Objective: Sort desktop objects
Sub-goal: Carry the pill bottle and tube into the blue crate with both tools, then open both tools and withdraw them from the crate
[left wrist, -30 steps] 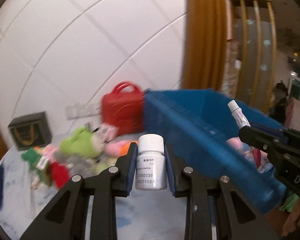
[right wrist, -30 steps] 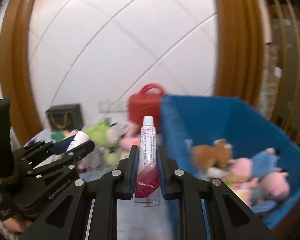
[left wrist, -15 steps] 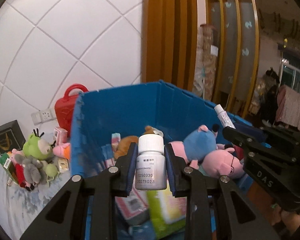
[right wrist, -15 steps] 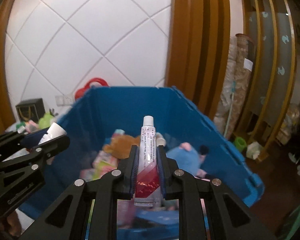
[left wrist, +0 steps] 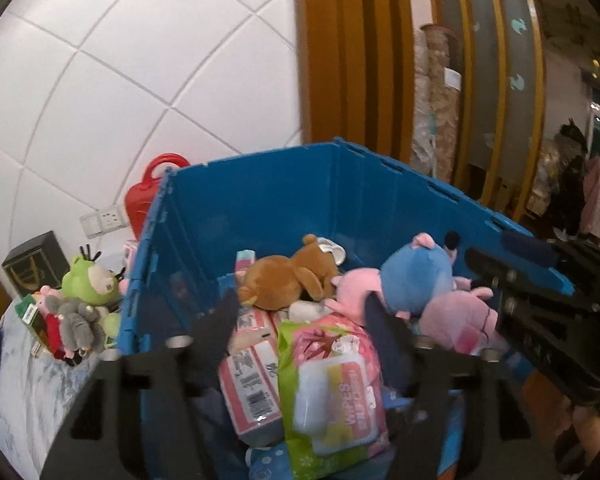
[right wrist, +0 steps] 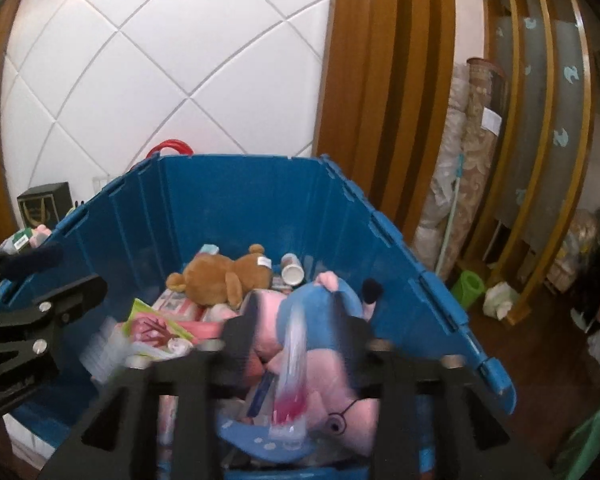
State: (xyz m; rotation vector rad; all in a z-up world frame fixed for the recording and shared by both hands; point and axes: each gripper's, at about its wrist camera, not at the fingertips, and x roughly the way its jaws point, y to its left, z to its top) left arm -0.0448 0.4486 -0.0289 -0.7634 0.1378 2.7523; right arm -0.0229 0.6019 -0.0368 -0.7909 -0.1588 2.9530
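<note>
Now both tongs, left (left wrist: 300,320) and right (right wrist: 294,320), just spread, blurred tube (right wrist: 292,364) loose between right pair.

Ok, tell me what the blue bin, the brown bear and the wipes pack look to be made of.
Blue bin: rigid moulded plastic, judging by its ribbed, slightly glossy walls.
Brown bear: plush fabric, with a soft, fuzzy, matte surface.
Wipes pack: probably thin plastic film, since it is printed, shiny and creased.

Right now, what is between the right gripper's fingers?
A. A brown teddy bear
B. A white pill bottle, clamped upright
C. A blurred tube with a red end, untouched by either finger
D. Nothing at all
C: the tube shows as a blur above the blue bin, apart from both fingers of the right gripper, whose jaws have just been opening.
</note>
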